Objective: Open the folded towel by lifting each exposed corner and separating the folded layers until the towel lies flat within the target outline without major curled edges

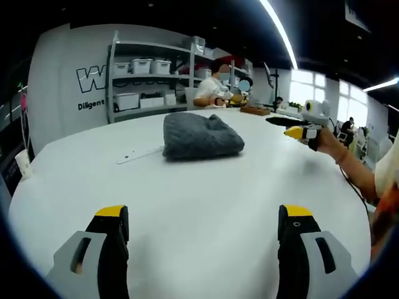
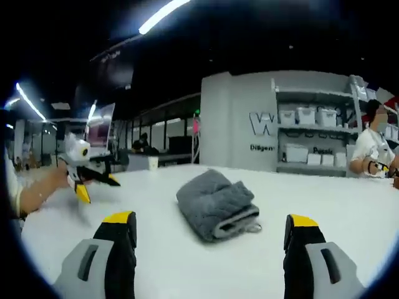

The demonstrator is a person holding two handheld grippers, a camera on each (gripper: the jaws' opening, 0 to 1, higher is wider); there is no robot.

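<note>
My left claw point(image 1: 202, 233) is wide open and holds nothing. The folded gray towel point(image 1: 201, 136) sits on the white counter point(image 1: 206, 193) at twelve o'clock. My right claw point(image 2: 210, 240) is wide open too, empty.

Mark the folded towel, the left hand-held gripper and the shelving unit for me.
folded towel point(image 1: 201, 136): left gripper view, middle of its top layer.
left hand-held gripper point(image 1: 202, 229): left gripper view, midway between its yellow-tipped fingertips.
shelving unit point(image 1: 144, 84): left gripper view, middle shelf with white bins.
</note>
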